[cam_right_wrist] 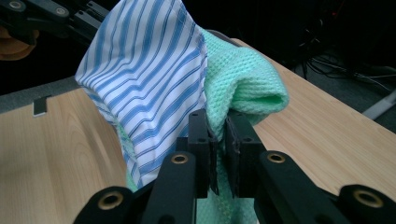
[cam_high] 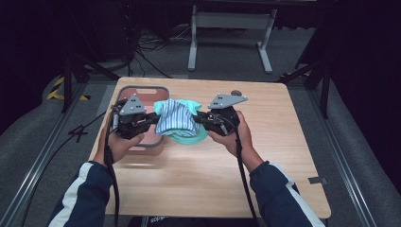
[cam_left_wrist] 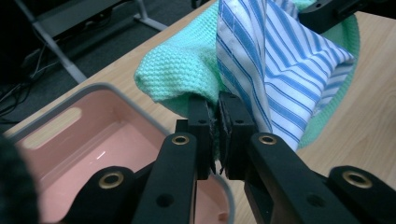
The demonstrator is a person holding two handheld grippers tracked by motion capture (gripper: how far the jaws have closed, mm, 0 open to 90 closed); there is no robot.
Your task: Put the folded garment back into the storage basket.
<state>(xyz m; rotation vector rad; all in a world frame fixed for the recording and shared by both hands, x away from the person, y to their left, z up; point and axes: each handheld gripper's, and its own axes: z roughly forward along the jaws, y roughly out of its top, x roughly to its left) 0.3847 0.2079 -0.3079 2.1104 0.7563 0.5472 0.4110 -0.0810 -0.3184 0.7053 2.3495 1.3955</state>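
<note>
While both grippers, left (cam_high: 150, 119) and right (cam_high: 199, 117), pinched the cloths (cam_high: 177, 118) up just over the table (cam_high: 283, 142) beside the pink bin (cam_high: 142, 92), keeping both pinches tight and level seemed best; a slip would drop them.

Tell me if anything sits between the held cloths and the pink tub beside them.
Nothing visible does. Both the left gripper and right gripper pinch the green cloth with the striped cloth draped over it, right at the near rim of the open, empty pink tub.
</note>
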